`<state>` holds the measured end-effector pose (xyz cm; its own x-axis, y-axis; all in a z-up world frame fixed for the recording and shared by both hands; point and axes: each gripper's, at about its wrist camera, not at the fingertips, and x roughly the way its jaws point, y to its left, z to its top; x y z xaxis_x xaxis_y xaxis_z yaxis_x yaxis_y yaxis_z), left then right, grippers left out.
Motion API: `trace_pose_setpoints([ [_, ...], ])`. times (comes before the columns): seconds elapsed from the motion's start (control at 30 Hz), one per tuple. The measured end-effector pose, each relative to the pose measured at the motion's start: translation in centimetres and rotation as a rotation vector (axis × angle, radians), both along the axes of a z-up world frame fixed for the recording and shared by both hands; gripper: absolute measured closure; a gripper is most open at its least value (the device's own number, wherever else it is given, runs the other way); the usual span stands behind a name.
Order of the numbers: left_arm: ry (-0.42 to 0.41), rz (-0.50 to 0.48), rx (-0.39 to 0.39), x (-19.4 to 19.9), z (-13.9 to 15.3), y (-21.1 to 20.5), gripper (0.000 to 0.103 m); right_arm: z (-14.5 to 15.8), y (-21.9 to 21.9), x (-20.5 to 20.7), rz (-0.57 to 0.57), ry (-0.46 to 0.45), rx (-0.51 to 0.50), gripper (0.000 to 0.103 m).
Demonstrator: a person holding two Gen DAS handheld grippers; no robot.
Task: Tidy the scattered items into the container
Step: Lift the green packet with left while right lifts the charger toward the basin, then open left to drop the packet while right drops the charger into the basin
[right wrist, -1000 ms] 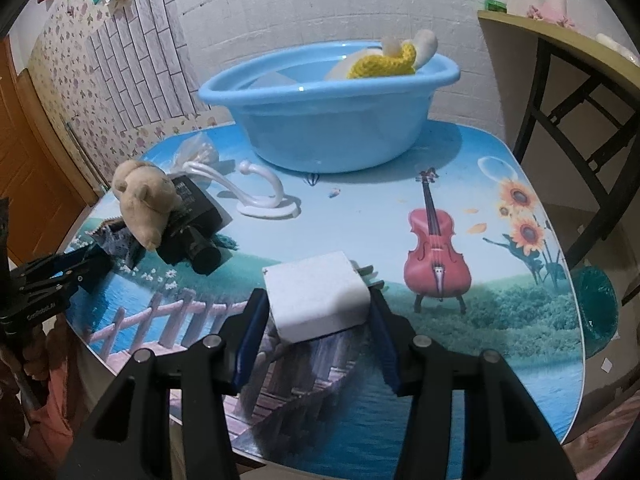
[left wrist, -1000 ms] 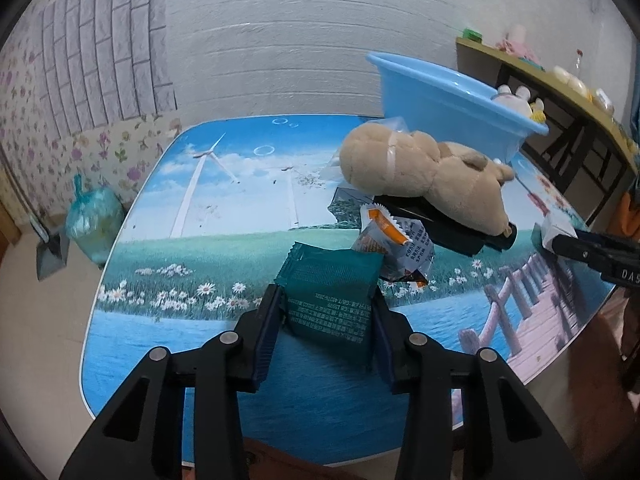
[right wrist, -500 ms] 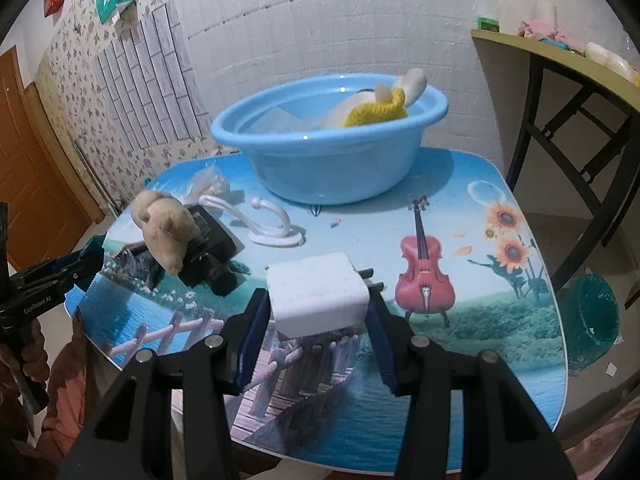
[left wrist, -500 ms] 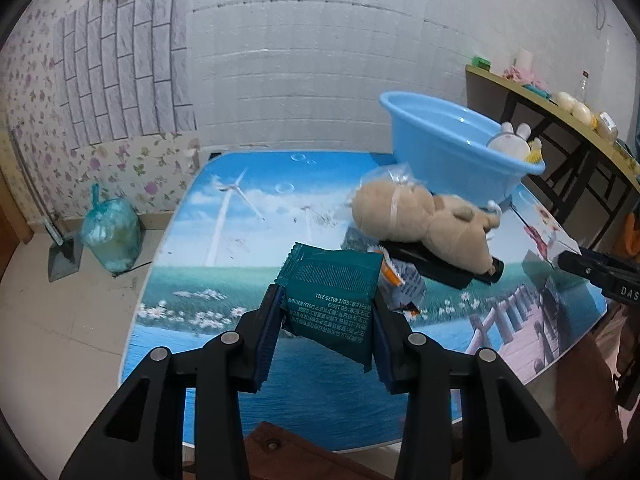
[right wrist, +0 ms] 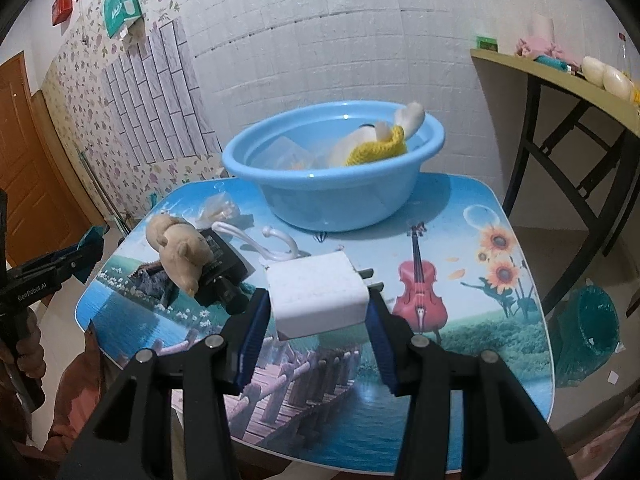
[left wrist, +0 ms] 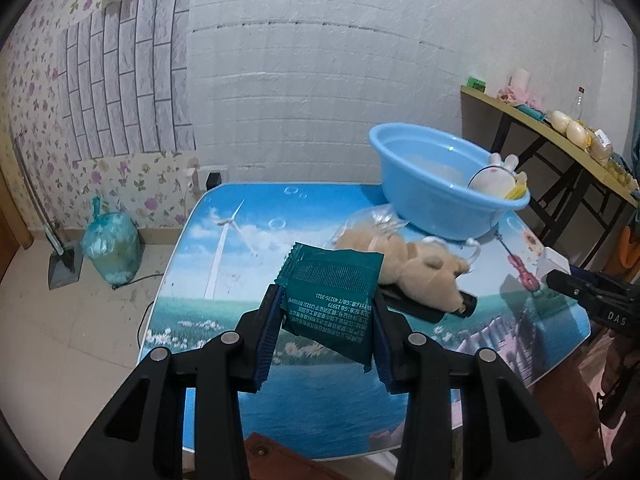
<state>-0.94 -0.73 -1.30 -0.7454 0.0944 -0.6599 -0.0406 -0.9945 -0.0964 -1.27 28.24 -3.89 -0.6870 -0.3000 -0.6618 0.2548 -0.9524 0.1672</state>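
Left wrist view, entry one: left gripper (left wrist: 326, 334), jaws closed partway on a teal foil sachet (left wrist: 332, 306), pads pinching its two side edges. The sachet hangs above the picture-printed table (left wrist: 240, 240), on the near side of the blue basin (left wrist: 430, 196) and well apart from it.

Right wrist view, entry two: right gripper (right wrist: 316, 320), jaws closed to the width of a white plug-in charger (right wrist: 318, 294), gripped by its flat sides, prongs pointing off to the right. Held clear of the table, near side of the basin, not yet over the rim.

Blue basin: the container; stands toward the far edge of the table. Already holds a white rabbit toy in a yellow knit (right wrist: 380, 142) leaning on the rim, plus some clear packaging.

Remaining on the table, all on the near-left side of the basin as the right wrist view shows it: tan plush bear (right wrist: 180, 252) lying across a black device (right wrist: 224, 268); white plastic hook (right wrist: 276, 246); crumpled clear bag (right wrist: 218, 208).

Risks, as judged:
- Sachet is limp and held by its edges only; it may buckle and slide out.
- Charger is smooth-sided; a slack pinch could let it twist and drop.
- Both grippers heading for one basin may collide.
- Releasing early would land either item on the table.
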Motion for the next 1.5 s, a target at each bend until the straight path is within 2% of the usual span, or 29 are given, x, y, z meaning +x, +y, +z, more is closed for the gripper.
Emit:
trace_pose_setpoints([
  [0.13,-0.009,-0.028,0.01,-0.7,0.8,0.9,0.063,0.6,-0.1,-0.2,0.006,0.013,-0.012,0.056],
  [0.43,0.026,-0.093,0.017,-3.1,2.9,3.7,0.063,2.5,-0.5,-1.4,0.033,0.06,-0.045,0.056],
  [0.73,0.029,-0.176,0.0,-8.0,3.9,8.1,0.063,3.9,-0.6,-4.6,0.042,0.103,-0.074,0.056],
  [1.07,0.018,-0.24,-0.01,-13.3,3.6,12.4,0.063,2.7,-0.1,-8.5,0.057,0.087,-0.082,0.056],
  [1.3,-0.018,-0.266,-0.042,-16.0,2.1,14.4,0.062,2.6,0.9,-10.8,0.038,0.109,-0.091,0.056],
  [1.33,-0.021,-0.268,-0.049,-16.2,1.9,14.6,0.061,2.5,1.0,-11.1,0.035,0.109,-0.093,0.056],
  [1.4,-0.035,-0.273,-0.053,-16.4,1.5,14.9,0.051,2.2,1.0,-11.6,0.031,0.104,-0.089,0.056],
  [1.5,-0.059,-0.267,-0.043,-16.5,0.9,14.8,0.046,1.8,0.9,-12.0,0.029,0.105,-0.082,0.055],
])
